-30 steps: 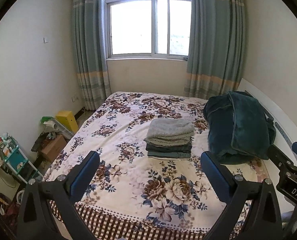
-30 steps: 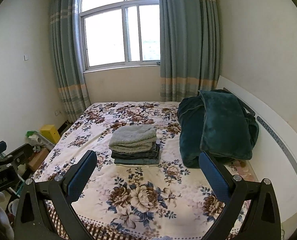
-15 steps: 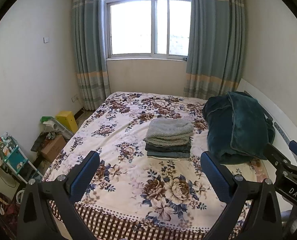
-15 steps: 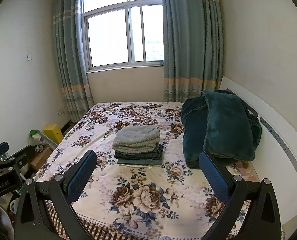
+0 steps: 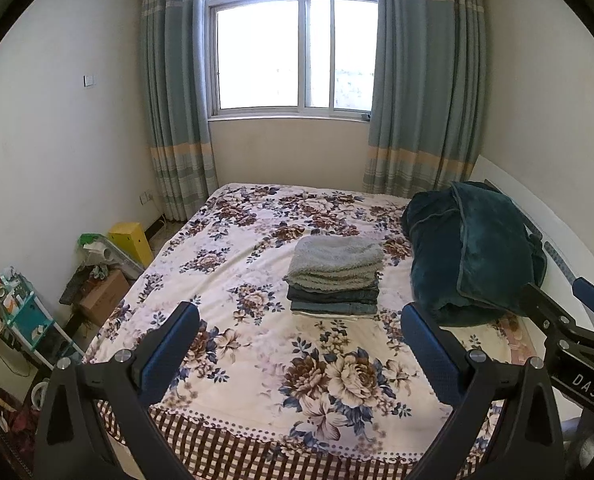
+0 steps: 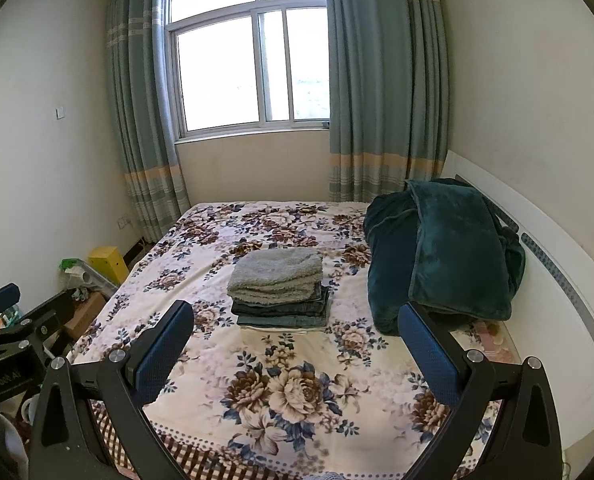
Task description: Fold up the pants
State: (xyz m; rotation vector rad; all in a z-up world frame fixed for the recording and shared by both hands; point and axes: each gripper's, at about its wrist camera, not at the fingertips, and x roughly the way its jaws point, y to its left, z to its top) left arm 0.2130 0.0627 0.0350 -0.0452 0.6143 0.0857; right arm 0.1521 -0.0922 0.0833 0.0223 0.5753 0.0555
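Two claws stand wide apart and empty, the left claw point(image 5: 297, 344) and the right claw point(image 6: 297, 340). The stack of folded pants, grey fleece over dark denim point(image 5: 335, 276), lies ahead of both on the floral bed cover point(image 5: 257, 360), its long side across the view, just beside the dark green plush blanket point(image 5: 469, 252). The right claw seems slightly nearer. Since one second ago both views have hardly shifted.

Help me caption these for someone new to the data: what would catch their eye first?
Probably the neat stack of folded clothes in the middle of the floral bed, a fluffy grey piece on top of darker ones. Next, the dark green blanket heaped by the headboard on the right, and the bright window between teal curtains behind. Both the left gripper and the right gripper are open and empty in the foreground.
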